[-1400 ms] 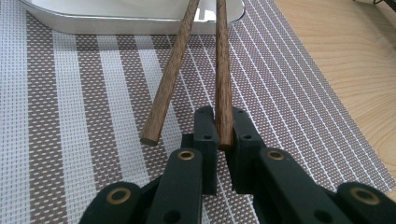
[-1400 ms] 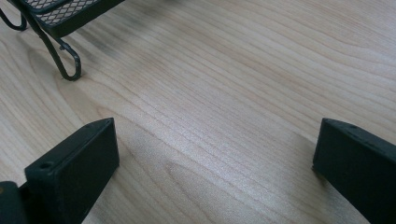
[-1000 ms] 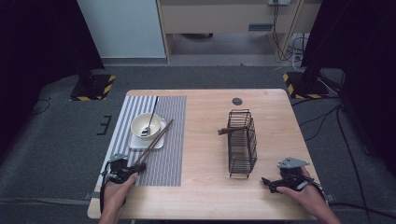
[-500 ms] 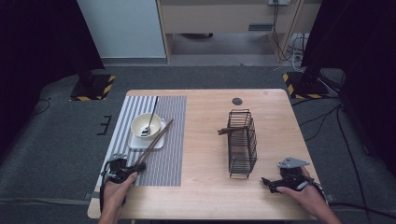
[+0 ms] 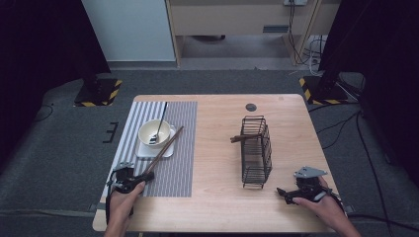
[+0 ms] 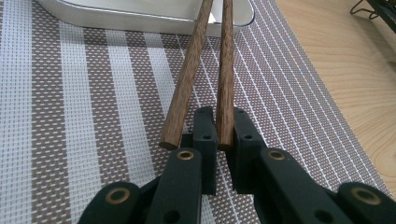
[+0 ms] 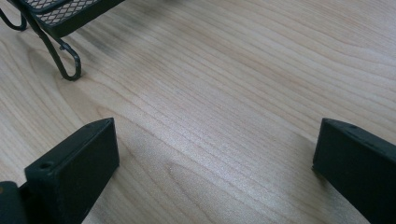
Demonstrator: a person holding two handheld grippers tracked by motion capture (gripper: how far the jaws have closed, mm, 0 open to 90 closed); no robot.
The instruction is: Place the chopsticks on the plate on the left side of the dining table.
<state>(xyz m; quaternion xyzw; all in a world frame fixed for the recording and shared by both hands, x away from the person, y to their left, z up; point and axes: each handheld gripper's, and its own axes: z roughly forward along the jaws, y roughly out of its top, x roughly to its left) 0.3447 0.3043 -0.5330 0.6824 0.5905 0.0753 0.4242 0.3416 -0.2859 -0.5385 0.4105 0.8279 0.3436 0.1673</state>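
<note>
Left gripper view: left gripper [image 6: 225, 135] has its fingers clenched on the near end of one chopstick [image 6: 225, 70]; the second chopstick [image 6: 187, 79] lies loose just outside the left finger [image 6: 205, 140], its butt end beside it, not clamped.
Place of the chopsticks: on the striped mat [image 5: 173, 163], running away from the fingers up to the white tray [image 5: 155, 149] under the bowl [image 5: 154, 133], where their far ends rest on the rim.
Long axis: from the high view, the pair [image 5: 165, 148] slants from the left gripper [image 5: 129, 181] up and away toward the bowl; the two sticks spread apart near the fingers and draw closer at the far end.
Handling: likely light, stiff, smooth wood; a thin round stick may roll or pivot in a grip at its very end. A hold farther along would probably steady it, and the loose stick needs gathering in.
Right gripper [image 7: 215, 154]: fingers released and wide, hovering over bare wood surface [image 7: 224, 84], nothing between them; a foot of the wire rack [image 7: 65, 65] stands beyond the left finger.
Rack: the wire rack [image 5: 257, 150] stands well apart from the left fingers.
</note>
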